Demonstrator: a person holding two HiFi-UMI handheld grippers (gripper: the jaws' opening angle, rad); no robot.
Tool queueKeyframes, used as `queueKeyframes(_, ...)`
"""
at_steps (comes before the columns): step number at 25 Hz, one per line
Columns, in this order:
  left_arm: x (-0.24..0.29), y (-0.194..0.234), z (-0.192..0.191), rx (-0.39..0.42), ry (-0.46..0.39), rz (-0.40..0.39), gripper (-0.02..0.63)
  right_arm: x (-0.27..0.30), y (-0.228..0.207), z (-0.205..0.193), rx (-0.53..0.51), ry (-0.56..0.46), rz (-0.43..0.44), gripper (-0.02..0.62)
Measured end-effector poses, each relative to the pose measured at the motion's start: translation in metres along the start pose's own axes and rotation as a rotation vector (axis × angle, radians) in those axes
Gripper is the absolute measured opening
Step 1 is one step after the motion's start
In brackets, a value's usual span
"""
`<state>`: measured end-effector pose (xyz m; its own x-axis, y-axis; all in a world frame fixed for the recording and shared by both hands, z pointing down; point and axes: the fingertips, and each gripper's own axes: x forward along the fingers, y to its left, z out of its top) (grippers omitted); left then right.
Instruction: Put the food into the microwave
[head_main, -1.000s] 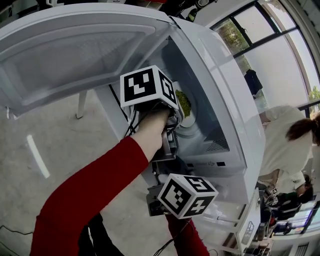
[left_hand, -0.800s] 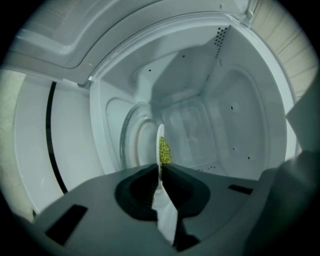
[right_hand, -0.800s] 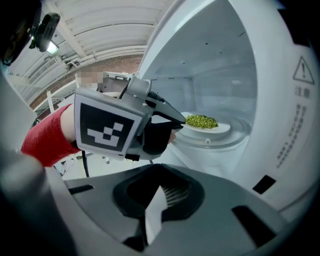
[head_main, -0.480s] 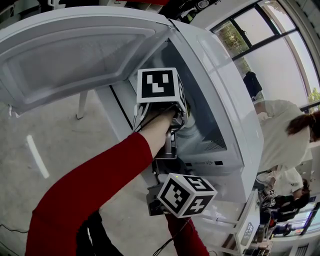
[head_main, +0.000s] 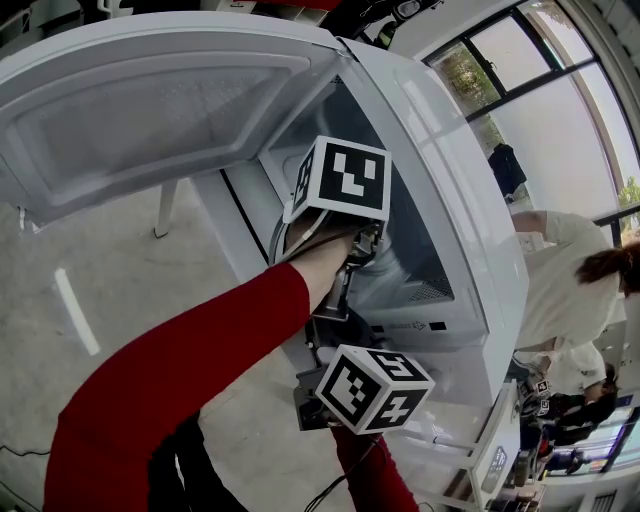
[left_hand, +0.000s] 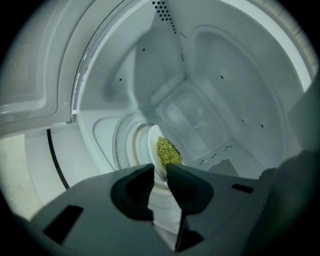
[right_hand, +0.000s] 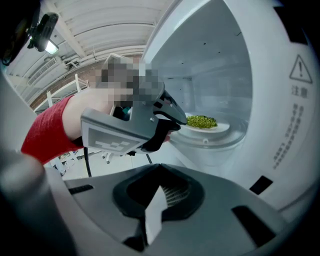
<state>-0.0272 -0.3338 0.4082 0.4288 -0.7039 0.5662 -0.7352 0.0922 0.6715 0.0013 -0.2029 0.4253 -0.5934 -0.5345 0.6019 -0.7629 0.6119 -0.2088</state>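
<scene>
Green food (right_hand: 201, 121) lies on a white plate (right_hand: 209, 128) on the glass turntable (right_hand: 212, 141) inside the open white microwave (head_main: 440, 150). My left gripper (right_hand: 172, 121) reaches into the cavity. Its jaws are opening, with the plate's near rim (left_hand: 151, 150) between them and the food (left_hand: 169, 152) just beyond. In the head view its marker cube (head_main: 345, 180) hides the plate. My right gripper (right_hand: 159, 172) waits below and in front of the microwave, shut on nothing; its cube (head_main: 375, 390) shows low in the head view.
The microwave door (head_main: 150, 100) hangs wide open at the upper left. A person in white (head_main: 570, 290) stands at the right by the windows. Grey floor (head_main: 100, 270) lies under the door.
The left gripper has rolled and pushed a little deeper into the cavity. Its cube now covers the plate that showed one second ago. The right gripper has stayed put.
</scene>
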Motion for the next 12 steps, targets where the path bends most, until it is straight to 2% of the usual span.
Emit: queueKeyframes(12, 0.0014, 0.0075, 0.0091, 0.166, -0.028, 0.090, 0.100, 0.0019, -0.0027, -0.0004, 0.000, 0.008, 0.006, 0.014)
